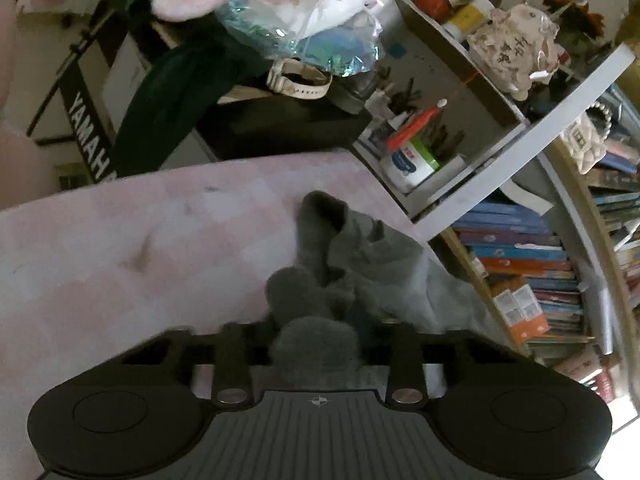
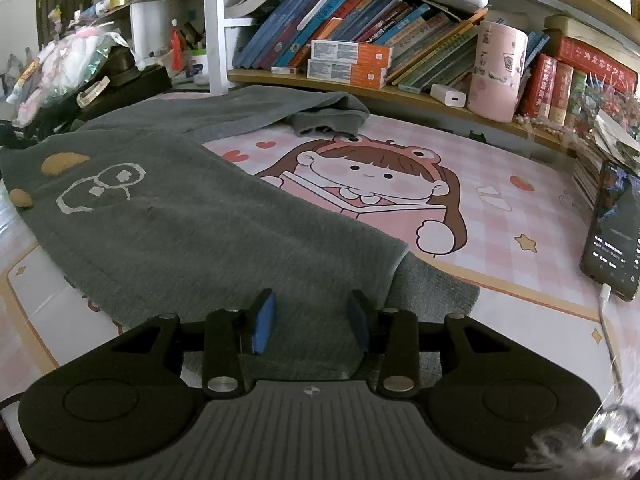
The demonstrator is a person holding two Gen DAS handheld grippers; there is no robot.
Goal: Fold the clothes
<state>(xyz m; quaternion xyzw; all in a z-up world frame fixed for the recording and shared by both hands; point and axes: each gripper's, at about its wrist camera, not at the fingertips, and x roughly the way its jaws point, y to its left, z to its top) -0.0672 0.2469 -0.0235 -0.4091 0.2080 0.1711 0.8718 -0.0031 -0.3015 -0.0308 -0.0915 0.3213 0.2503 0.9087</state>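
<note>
My left gripper [image 1: 316,336] is clenched on a bunched fold of the grey garment [image 2: 168,216], lifted off the pink desk mat [image 2: 500,208]. My right gripper [image 2: 314,316] stands released, its blue pads straddling the near hem without pinching it. The garment's long axis runs from that hem away to the upper left, with a sleeve reaching toward the bookshelf [image 2: 400,92], so I judge the right gripper nearer the flat hem and best placed to take it next.
</note>
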